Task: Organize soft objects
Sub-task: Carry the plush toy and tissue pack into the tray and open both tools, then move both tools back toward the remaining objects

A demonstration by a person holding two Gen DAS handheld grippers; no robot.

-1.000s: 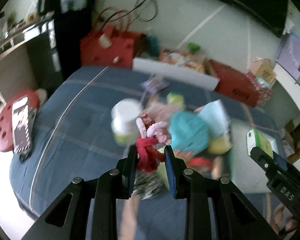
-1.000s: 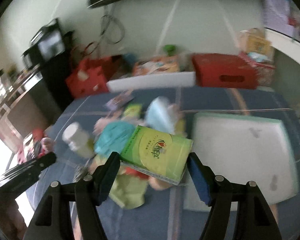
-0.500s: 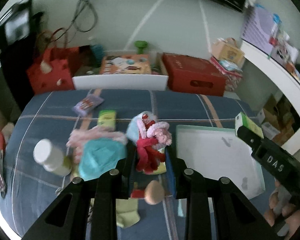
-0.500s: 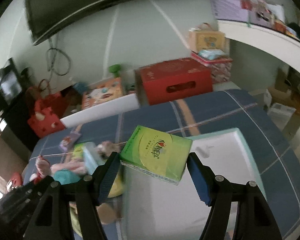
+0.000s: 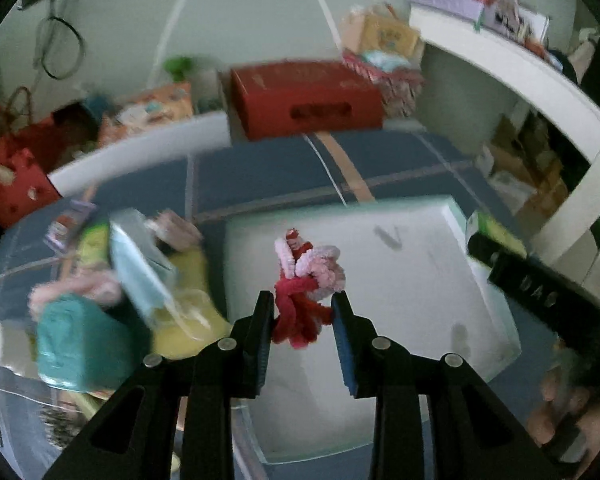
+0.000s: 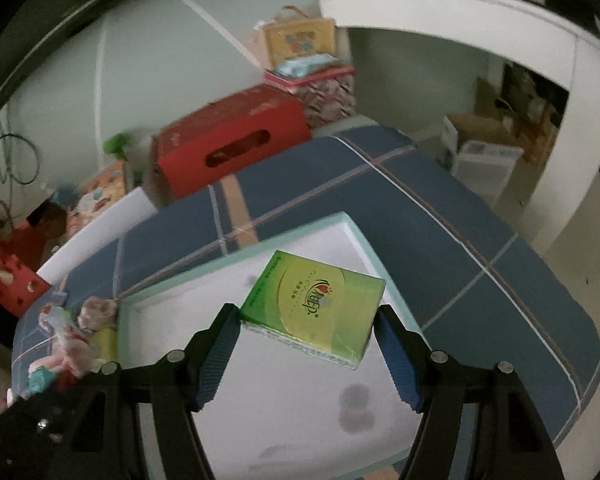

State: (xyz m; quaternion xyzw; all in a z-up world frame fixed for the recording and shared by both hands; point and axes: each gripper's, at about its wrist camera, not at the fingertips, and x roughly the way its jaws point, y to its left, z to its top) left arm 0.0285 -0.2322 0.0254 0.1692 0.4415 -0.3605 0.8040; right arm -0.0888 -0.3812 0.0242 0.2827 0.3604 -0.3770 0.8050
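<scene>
Both grippers have swung from the toy pile on the left over to the white tray since the earlier frames; the pile now sits at the left edge of both views. Pile (image 5: 112, 280): a teal soft item, a pale blue pack, pink fluff and a yellow piece, blurred, on the blue plaid bedspread (image 5: 380, 160), just left of the tray (image 5: 400, 248). Left gripper (image 5: 302, 312): jaws narrow and opening slightly, with a knot of red and pink chenille (image 5: 304, 280) between the pads; its red lower part touches both pads and it hangs above the tray's left half. Whether it rests on the tray cannot be told. In the left view, the right gripper's black body and the fingers of the hand holding it show at the far right. Right gripper (image 6: 306, 332): jaws spread wide and pressed on the two ends of a green tissue pack (image 6: 316, 308), held tilted, clear of the tray floor, over the tray's far half. Tray (image 6: 180, 292) has a pale green rim and a few grey marks on its floor. Beyond the bed is a red carton (image 6: 228, 144) against the wall; a white curved desk (image 6: 540, 60) is at right.
</scene>
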